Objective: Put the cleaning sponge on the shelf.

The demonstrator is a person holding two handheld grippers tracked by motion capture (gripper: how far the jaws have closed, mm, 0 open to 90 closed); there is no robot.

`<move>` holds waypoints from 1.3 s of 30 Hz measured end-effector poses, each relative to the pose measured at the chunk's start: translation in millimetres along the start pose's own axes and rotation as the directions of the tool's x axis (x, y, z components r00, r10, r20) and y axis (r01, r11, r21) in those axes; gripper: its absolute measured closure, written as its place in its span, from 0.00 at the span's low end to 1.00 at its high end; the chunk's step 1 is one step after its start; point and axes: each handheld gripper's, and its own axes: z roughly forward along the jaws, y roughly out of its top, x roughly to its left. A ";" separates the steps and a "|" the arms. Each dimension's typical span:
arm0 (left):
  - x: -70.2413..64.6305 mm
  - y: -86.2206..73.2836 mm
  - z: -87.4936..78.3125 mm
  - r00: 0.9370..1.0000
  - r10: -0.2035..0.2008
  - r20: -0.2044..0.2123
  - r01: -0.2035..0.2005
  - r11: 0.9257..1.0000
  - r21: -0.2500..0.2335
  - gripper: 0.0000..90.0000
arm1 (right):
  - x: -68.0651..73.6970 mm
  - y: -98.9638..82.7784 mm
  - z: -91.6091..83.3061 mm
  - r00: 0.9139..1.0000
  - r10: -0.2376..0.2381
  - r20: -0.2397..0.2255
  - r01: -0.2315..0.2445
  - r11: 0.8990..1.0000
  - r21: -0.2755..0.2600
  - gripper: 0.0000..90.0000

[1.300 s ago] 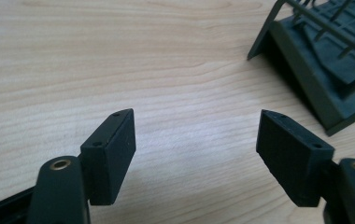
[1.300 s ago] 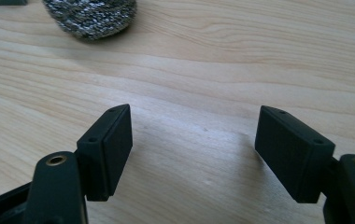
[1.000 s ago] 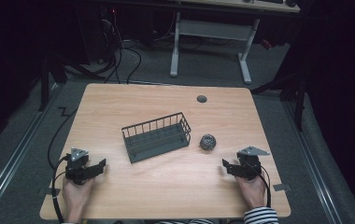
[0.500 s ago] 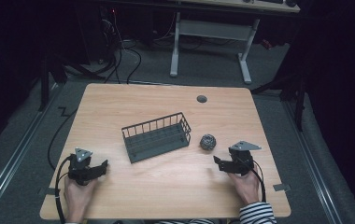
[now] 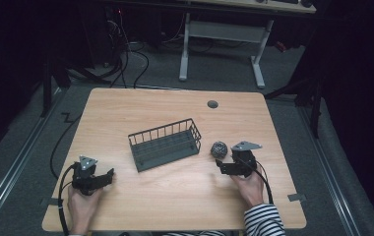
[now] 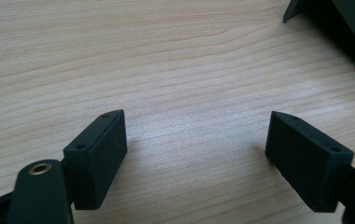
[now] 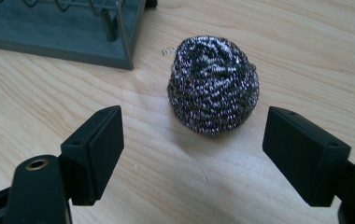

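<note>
Two grippers, fingers apart | right gripper (image 7: 192, 154): steel scourer (image 7: 213, 84) ahead (untouched) | left gripper (image 6: 196, 154): bare table (image 6: 166, 56)

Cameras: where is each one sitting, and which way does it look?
High view: above the person's side, looking forward and down on the table; both hands, left gripper and right gripper show.
Left gripper view: rides the left gripper, looking along its open jaws at bare wood.
Right gripper view: rides the right gripper, jaws just opening, facing the steel scourer.
Shared: scourer and wire basket appear in the high and right gripper views.
</note>
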 end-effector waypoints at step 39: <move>-0.1 0.0 0.1 1.000 0.000 0.002 0.000 1.000 0.001 0.23 | -12.8 16.4 48.2 0.998 0.056 0.008 -0.056 0.994 0.098 0.38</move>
